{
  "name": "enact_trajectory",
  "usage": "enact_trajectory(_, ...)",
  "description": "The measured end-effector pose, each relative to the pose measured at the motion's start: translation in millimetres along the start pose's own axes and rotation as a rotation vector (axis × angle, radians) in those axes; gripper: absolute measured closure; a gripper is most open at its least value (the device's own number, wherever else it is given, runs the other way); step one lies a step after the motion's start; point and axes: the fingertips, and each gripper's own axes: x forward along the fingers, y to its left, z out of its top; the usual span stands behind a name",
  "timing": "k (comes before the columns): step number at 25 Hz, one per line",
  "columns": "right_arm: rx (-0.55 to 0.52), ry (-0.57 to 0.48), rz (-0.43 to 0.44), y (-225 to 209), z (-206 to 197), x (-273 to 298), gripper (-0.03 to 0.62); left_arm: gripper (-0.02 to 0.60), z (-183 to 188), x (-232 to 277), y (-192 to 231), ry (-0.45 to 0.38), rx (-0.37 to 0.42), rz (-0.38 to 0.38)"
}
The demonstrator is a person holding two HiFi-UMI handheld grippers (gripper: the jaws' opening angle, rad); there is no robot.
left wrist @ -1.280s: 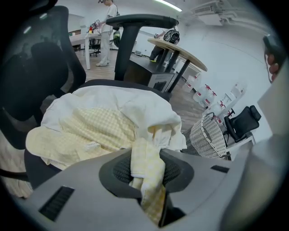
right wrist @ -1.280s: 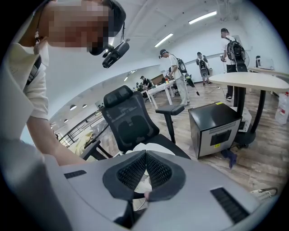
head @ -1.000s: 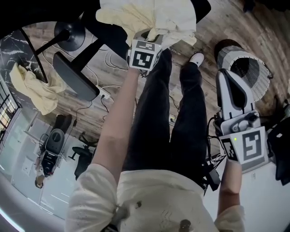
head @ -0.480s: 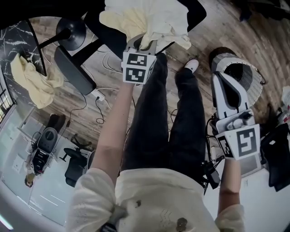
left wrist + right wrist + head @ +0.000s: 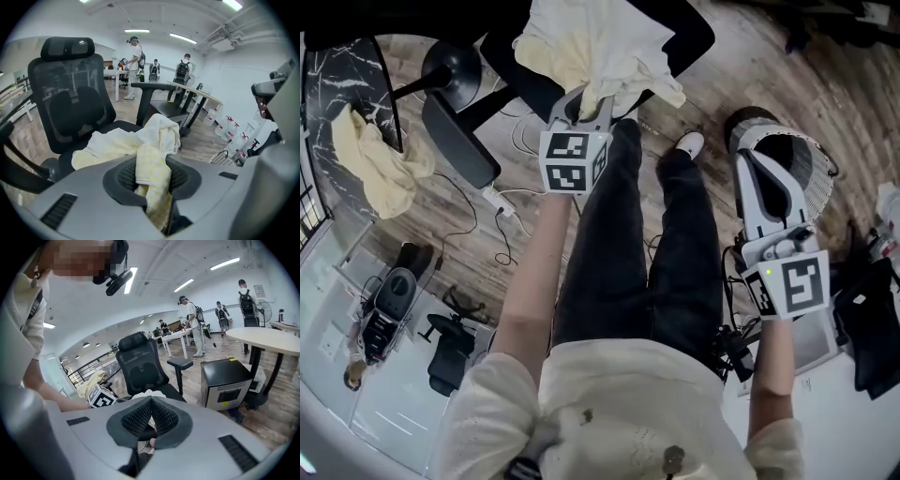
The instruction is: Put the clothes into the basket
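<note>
A pale yellow and white garment (image 5: 598, 49) lies bunched on the seat of a black office chair (image 5: 686, 28). My left gripper (image 5: 589, 94) is shut on a fold of it, and that fold runs up between the pads (image 5: 151, 180) from the heap (image 5: 117, 145) on the chair (image 5: 70, 93). The white wire basket (image 5: 814, 169) stands on the wooden floor at the right, partly behind my right gripper (image 5: 752, 159). The right gripper (image 5: 151, 417) is shut with nothing between its pads. The basket's rim (image 5: 220, 158) shows low at the right in the left gripper view.
A second yellow garment (image 5: 370, 159) lies on a dark marbled table at the left. Cables and a power strip (image 5: 499, 202) lie on the floor. A black cabinet (image 5: 227, 380) and a round table (image 5: 267, 341) stand to the right. Several people stand far off.
My left gripper has risen with the garment's fold in it, pulling the cloth up from the seat. The right gripper has also lifted a little beside the basket.
</note>
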Motion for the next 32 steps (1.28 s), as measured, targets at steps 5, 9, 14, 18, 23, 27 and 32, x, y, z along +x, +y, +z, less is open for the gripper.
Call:
enact_trajectory(5, -0.016, -0.022, -0.011, 8.6, 16.9, -25.4, 0.586, 0.468, 12.2, -36.1, -14.1, 0.002, 0.009, 0.003)
enact_trajectory(9, -0.036, -0.032, -0.009, 19.4, 36.4, -44.1, 0.586, 0.468, 26.8, -65.1, -25.0, 0.008, -0.002, 0.012)
enact_trajectory(14, -0.067, -0.039, -0.021, 31.5, 60.0, -64.4, 0.586, 0.468, 47.2, -99.3, -35.0, -0.003, -0.011, 0.025)
enact_trajectory(18, -0.076, -0.054, -0.034, 38.7, 80.7, -87.7, 0.586, 0.468, 61.8, -128.0, -48.4, -0.007, -0.011, 0.023)
enact_trajectory(23, -0.106, -0.078, -0.045, 48.4, 108.9, -112.3, 0.586, 0.468, 76.9, -161.9, -57.4, -0.019, -0.029, 0.03)
enact_trajectory(27, -0.11, -0.088, -0.064, 57.4, 122.3, -131.1, 0.586, 0.468, 83.3, -190.5, -62.6, -0.018, -0.041, 0.029)
enact_trajectory(32, -0.08, -0.098, -0.094, 65.3, 130.5, -151.1, 0.586, 0.468, 89.1, -219.7, -68.7, -0.014, -0.033, 0.019)
